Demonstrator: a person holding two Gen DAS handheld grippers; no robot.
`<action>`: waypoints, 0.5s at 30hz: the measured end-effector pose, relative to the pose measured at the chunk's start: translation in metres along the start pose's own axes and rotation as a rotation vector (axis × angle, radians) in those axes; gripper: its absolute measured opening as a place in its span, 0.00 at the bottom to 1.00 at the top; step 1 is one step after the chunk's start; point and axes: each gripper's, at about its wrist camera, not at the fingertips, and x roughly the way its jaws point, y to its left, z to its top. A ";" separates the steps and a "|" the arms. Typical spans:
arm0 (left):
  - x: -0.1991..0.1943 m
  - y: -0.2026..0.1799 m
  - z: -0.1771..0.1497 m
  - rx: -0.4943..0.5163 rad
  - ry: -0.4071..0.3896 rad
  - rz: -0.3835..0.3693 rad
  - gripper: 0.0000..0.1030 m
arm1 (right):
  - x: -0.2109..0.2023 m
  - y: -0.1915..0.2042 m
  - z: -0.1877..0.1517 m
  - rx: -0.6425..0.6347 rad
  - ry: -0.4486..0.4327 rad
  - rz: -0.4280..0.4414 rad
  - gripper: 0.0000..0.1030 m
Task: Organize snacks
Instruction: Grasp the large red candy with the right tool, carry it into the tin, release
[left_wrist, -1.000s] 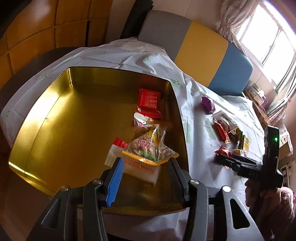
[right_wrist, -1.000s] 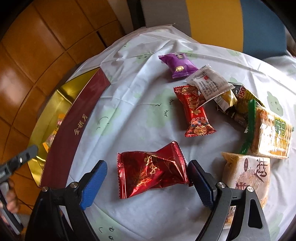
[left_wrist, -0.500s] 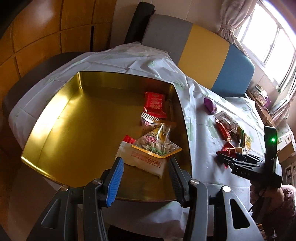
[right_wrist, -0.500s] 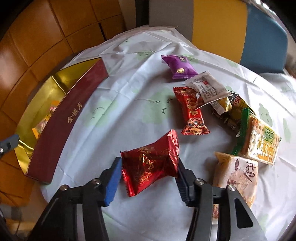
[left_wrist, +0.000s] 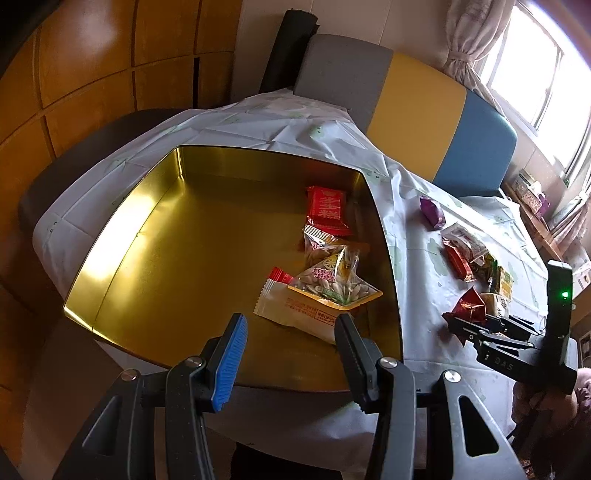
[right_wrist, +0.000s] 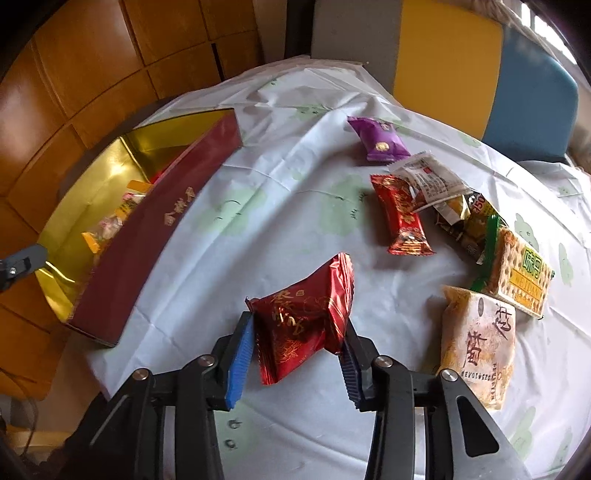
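Red foil snack packet is what we see clamped in our right gripper, whose jaws have just been closing, raised above the tablecloth. Our left gripper stands half apart and empty over the gold tin, where several snacks lie.

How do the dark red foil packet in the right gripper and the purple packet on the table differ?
The dark red foil packet is pinched between the right gripper pads and tilted off the cloth; the purple packet lies flat and untouched at the far end of the snack pile. The red one bears gold script, the purple one a round gold mark. Both are sealed pillow wrappers outside the gold tin.
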 end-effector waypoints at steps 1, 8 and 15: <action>0.000 0.000 0.000 -0.001 -0.001 0.000 0.49 | -0.001 0.002 0.001 -0.003 -0.003 0.002 0.42; -0.001 0.005 -0.001 -0.014 -0.005 0.003 0.49 | -0.020 0.023 0.010 -0.039 -0.047 0.035 0.37; -0.002 0.016 -0.002 -0.047 -0.012 0.013 0.49 | -0.029 0.032 0.017 -0.047 -0.066 0.057 0.23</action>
